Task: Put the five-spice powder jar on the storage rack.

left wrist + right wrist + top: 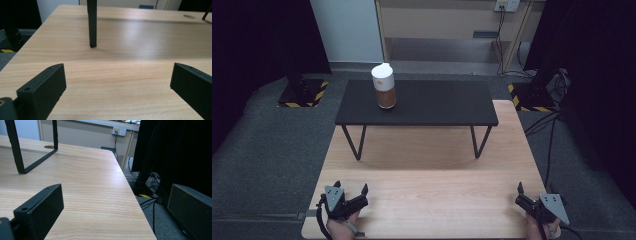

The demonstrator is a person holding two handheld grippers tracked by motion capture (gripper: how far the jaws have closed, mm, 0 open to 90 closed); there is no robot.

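one wooden table, one black raised shelf, one white-lidded jar, two grippers, left, right

- My left gripper is black, with a grey three-cornered plate on top and a black cable looping off its side.
- My right gripper matches: black body, grey plate.
- I see blocky matt-black jaws with small round screw holes.
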